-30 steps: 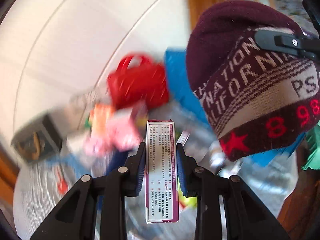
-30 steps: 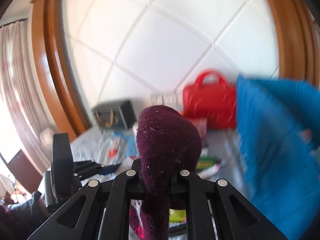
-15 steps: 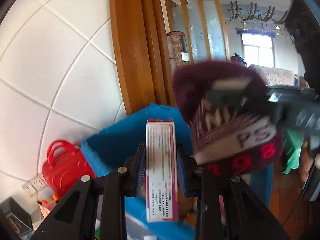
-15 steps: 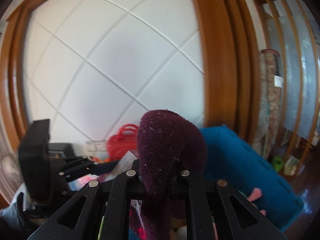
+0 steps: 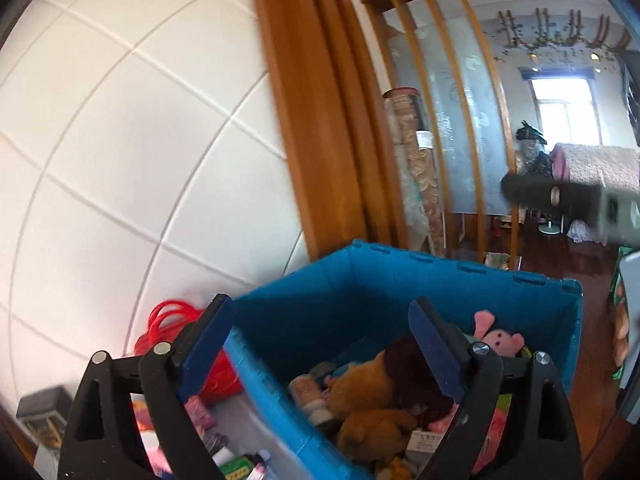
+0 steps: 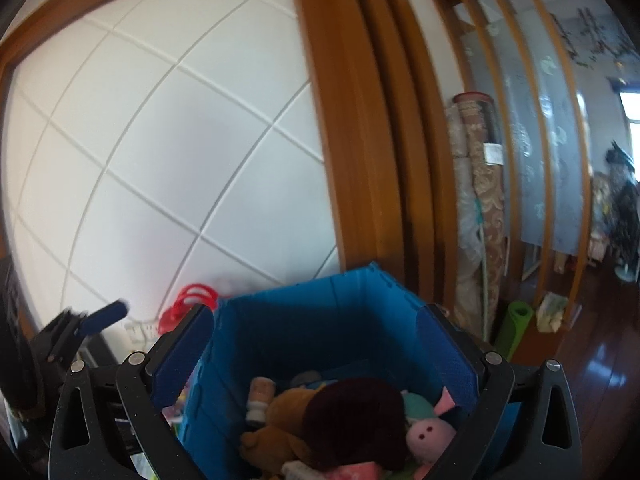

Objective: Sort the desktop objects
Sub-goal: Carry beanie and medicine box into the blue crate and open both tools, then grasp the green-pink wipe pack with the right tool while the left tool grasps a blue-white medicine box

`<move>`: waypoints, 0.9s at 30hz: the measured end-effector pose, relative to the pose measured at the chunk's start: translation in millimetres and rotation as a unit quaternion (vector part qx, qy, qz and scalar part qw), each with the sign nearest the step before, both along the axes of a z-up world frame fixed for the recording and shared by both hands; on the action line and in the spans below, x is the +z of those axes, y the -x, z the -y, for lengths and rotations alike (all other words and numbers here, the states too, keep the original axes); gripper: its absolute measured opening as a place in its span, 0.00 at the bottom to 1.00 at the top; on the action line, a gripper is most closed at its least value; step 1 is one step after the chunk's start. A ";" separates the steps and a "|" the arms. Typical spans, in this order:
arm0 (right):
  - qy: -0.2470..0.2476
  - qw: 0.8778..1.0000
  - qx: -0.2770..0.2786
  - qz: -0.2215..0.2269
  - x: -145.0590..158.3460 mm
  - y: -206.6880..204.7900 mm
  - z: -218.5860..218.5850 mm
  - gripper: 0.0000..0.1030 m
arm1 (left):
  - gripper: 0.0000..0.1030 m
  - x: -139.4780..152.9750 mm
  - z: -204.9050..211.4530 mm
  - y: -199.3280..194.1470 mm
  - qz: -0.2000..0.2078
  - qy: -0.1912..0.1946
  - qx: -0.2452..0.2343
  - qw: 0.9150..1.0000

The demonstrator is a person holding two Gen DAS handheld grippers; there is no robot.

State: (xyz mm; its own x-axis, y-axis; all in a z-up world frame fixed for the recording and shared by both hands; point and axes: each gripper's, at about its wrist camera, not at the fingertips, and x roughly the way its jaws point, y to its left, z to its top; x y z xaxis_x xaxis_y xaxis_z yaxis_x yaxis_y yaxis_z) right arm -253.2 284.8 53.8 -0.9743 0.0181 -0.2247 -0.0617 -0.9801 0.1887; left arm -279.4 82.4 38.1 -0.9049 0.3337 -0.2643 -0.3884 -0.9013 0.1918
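A blue folding bin (image 5: 400,284) (image 6: 304,320) holds soft toys, small bottles and boxes. My left gripper (image 5: 320,348) is open and empty above the bin's near left corner. The white and purple box (image 5: 426,438) lies in the bin among brown plush toys (image 5: 360,392). My right gripper (image 6: 316,352) is open and empty over the bin. The dark maroon knit hat (image 6: 356,412) lies on top of the toys, beside a pink plush pig (image 6: 428,434). The right gripper's side (image 5: 560,200) shows blurred at the right edge of the left wrist view.
A red handbag (image 5: 168,328) (image 6: 188,304) stands left of the bin against the white panelled wall. Small items (image 5: 236,460) lie on the table by the bin. A wooden door frame (image 6: 360,120), rolled carpets (image 6: 476,200) and a green mat (image 6: 516,328) stand behind.
My left gripper opened and let the box go into the bin. My right gripper opened and the maroon hat dropped onto the toys. Both grippers swung right over the bin.
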 end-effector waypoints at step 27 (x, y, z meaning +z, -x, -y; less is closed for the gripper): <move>0.011 0.966 0.234 0.108 -118.6 -37.9 277.6 1.00 | 0.91 -110.6 322.5 -121.1 0.051 0.046 0.216 0.974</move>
